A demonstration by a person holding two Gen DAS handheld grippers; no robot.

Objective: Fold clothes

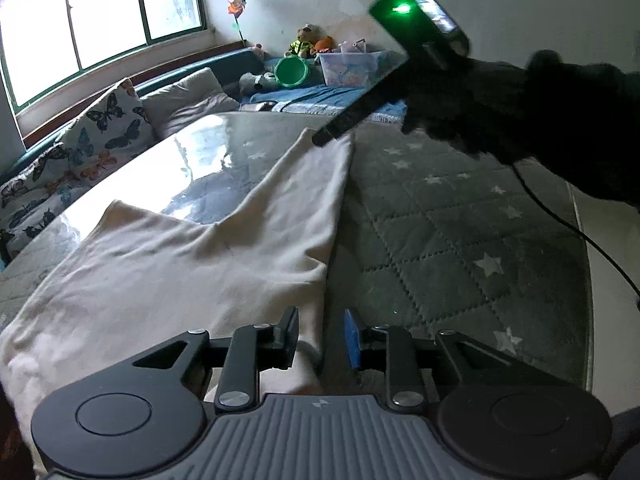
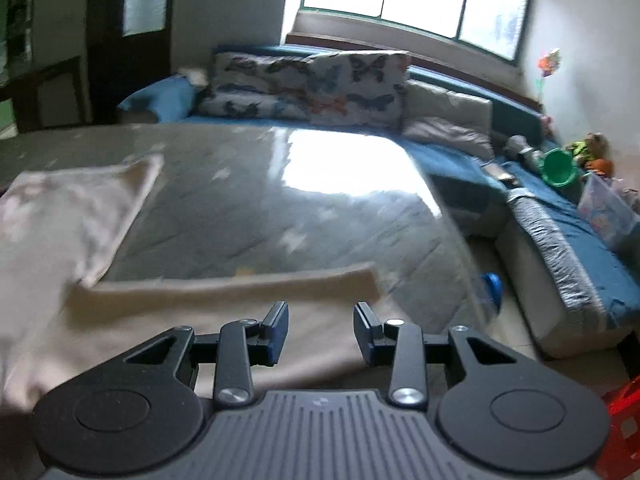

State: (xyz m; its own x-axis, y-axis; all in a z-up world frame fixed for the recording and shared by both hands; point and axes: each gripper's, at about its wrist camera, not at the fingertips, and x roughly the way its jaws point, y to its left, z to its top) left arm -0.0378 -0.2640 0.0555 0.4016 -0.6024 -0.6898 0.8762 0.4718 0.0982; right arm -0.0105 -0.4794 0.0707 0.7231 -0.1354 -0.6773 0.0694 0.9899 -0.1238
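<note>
A cream-coloured garment [image 1: 168, 264] lies spread on a grey star-patterned table cover [image 1: 460, 240] under a glossy sheet. My left gripper [image 1: 322, 338] is open, its fingers straddling the garment's right edge near its lower corner. In the left wrist view the right gripper [image 1: 320, 140] reaches in from the upper right, held by a dark-gloved hand, its tip at the garment's far corner. In the right wrist view the garment [image 2: 200, 312] lies below and ahead, with a folded part [image 2: 72, 216] at left. My right gripper [image 2: 321, 334] is open above the cloth.
A blue sofa [image 2: 560, 208] with butterfly cushions [image 2: 312, 84] runs behind the table under a window. A green bowl [image 1: 290, 71], soft toys and a clear plastic box [image 1: 352, 66] sit on it. A black cable [image 1: 580, 232] trails over the table's right edge. A red object [image 2: 624, 420] is at lower right.
</note>
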